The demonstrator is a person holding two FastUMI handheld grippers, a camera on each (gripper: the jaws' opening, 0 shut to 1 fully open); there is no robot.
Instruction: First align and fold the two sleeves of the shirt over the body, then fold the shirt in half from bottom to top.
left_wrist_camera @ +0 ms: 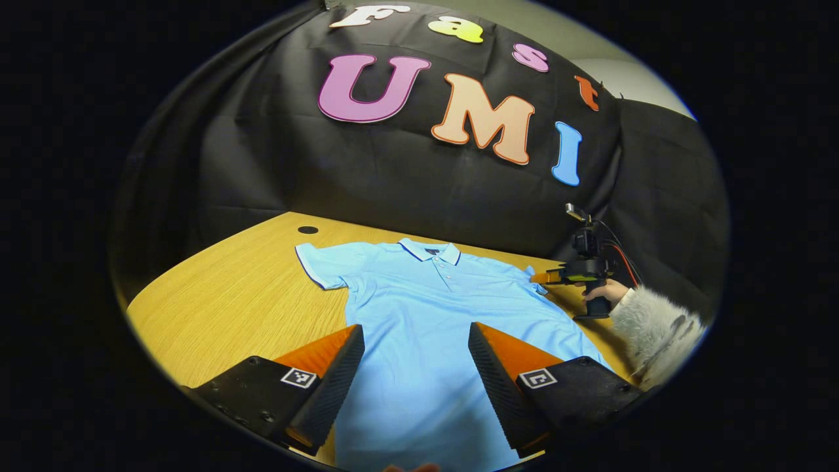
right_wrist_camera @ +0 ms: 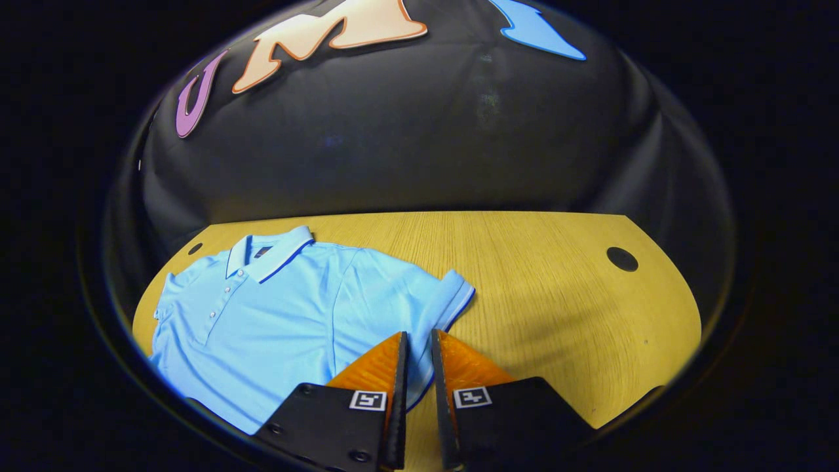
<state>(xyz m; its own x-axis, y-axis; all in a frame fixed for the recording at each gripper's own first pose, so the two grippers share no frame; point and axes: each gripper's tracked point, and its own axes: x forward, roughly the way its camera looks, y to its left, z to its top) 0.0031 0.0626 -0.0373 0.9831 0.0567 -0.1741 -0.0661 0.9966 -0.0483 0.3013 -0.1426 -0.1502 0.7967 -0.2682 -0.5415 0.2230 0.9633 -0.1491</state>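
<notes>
Light blue polo shirt (left_wrist_camera: pixel 419 308) lies flat on the wooden table (left_wrist_camera: pixel 236 295), collar toward the black cloth wall, buttons up. In the left gripper view it fills the centre and lower middle of the frame; one short sleeve (left_wrist_camera: pixel 321 262) is spread out at centre left, dark trim on its cuff. In the right gripper view the shirt (right_wrist_camera: pixel 275 321) sits at lower left, its near sleeve (right_wrist_camera: pixel 446 295) stretched toward frame centre.

Left gripper (left_wrist_camera: pixel 416 341): jaws spread wide, over the shirt's lower body at the bottom of its view, nothing between them.

Right gripper (right_wrist_camera: pixel 417 347): jaws nearly pressed together, a narrow slit left between; they sit at the shirt's side edge below the sleeve. Cannot tell whether cloth is pinched. In the left gripper view the same gripper (left_wrist_camera: pixel 547 278) shows at centre right, at the shirt's far sleeve, held by a hand (left_wrist_camera: pixel 606 292) in a fluffy pale sleeve cuff (left_wrist_camera: pixel 655 328).

Table has a dark round hole (right_wrist_camera: pixel 621 259) at right of the right gripper view.
</notes>
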